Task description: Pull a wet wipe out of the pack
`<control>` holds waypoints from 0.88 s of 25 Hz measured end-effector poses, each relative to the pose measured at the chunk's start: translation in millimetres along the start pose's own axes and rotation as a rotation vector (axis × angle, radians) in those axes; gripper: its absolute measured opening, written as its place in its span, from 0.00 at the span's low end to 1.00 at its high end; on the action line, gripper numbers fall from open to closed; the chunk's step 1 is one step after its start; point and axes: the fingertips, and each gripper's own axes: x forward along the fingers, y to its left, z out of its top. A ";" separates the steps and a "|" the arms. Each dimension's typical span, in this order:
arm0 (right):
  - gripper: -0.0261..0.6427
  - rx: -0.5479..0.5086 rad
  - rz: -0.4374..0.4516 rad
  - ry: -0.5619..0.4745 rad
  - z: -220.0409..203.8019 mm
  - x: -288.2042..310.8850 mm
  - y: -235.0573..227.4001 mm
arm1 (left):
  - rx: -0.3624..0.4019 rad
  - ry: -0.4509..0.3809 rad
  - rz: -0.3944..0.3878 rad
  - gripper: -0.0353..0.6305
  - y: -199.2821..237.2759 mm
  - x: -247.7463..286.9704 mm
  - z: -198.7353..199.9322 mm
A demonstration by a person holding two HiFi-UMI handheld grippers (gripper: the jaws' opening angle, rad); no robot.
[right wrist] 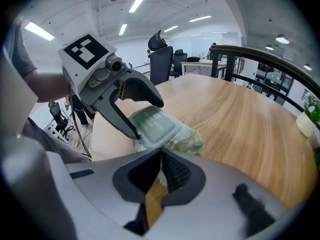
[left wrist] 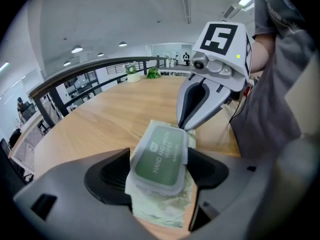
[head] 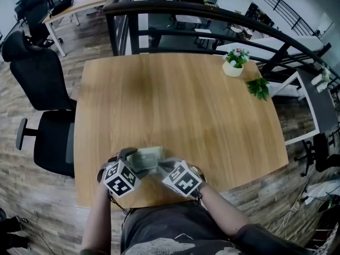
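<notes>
A wet wipe pack (head: 147, 158) with a green flip lid lies on the wooden table (head: 175, 100) near its front edge. My left gripper (head: 136, 162) straddles the pack (left wrist: 159, 154) with its jaws wide, one on each long side, and they do not press on it. In the right gripper view the left gripper (right wrist: 147, 119) has a gap above the lid (right wrist: 152, 123). My right gripper (head: 162, 167) is shut, and its tips (left wrist: 184, 127) rest at the lid's far edge. Whether they pinch anything thin is hidden. The lid looks closed.
A small potted plant (head: 234, 62) and a green sprig (head: 258, 87) stand at the table's far right. A black office chair (head: 48, 110) is left of the table. A dark railing (head: 212, 15) runs behind it. The table's front edge is just below the grippers.
</notes>
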 end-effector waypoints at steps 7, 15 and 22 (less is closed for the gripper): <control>0.08 0.011 0.016 0.006 -1.1 -2.5 3.1 | -0.020 0.010 -0.061 0.56 -1.4 1.2 0.6; 0.08 0.010 0.019 -0.001 1.2 -2.6 0.1 | -0.077 0.004 -0.162 0.55 -1.1 1.4 1.9; 0.08 0.009 0.022 -0.001 3.0 -2.8 -0.6 | -0.108 0.006 -0.225 0.55 -0.7 -1.9 2.9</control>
